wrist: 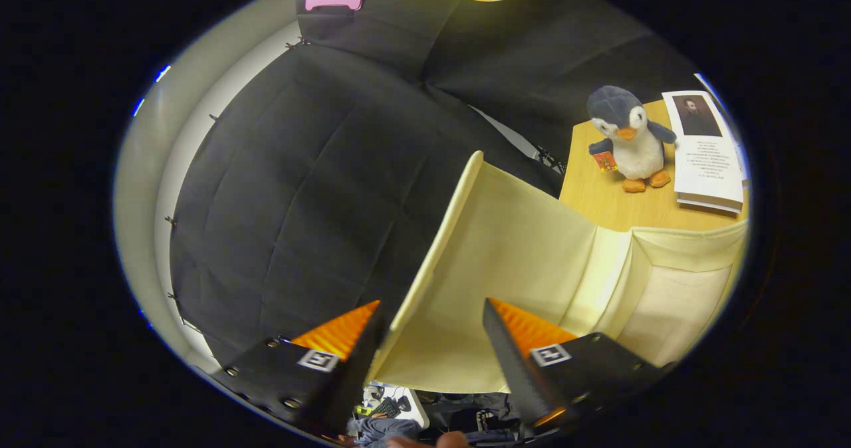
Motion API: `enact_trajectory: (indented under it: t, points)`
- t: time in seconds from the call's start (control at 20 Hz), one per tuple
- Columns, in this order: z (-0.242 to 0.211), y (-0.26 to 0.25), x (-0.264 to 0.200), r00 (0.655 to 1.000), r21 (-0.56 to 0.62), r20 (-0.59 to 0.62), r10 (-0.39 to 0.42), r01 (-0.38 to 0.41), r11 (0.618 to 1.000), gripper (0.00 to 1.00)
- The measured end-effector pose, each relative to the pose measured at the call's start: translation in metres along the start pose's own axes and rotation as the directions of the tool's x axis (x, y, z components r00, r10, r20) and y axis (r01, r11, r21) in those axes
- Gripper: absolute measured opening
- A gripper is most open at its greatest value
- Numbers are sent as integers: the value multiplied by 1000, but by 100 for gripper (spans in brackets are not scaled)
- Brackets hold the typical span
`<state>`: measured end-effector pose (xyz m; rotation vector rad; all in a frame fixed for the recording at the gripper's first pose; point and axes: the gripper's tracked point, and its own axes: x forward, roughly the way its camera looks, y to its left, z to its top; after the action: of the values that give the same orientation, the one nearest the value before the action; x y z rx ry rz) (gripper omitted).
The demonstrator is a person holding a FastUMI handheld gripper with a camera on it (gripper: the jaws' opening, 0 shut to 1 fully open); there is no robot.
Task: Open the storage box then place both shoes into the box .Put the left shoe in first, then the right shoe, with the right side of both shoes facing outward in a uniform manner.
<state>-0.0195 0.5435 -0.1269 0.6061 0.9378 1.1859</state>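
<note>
Between the spread fingers (432, 341), cream storage box lid (492, 262), raised, unpinched

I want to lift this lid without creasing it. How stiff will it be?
The lid looks like fabric over a board: its face stays flat, so probably fairly stiff and light. It folds at a soft seam into the box, so it may swing or flop back. The open gripper straddles its edge.

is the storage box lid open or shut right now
Open. The cream lid stands swung up off the storage box, its edge between the parted tongs, neither finger pressing it. The box's inside wall shows.
</note>
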Motion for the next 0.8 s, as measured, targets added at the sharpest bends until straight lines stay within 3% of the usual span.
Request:
enact_trajectory:
  t: [0.05, 0.35, 0.8]
  points:
    - [0, 1, -9, 1000, -9, 6, -7, 7, 1000, 98]
    - [17, -11, -49, 997, -38, 62, -51, 53, 998, 97]
    - [37, -82, -183, 939, -83, 240, -247, 273, 958, 97]
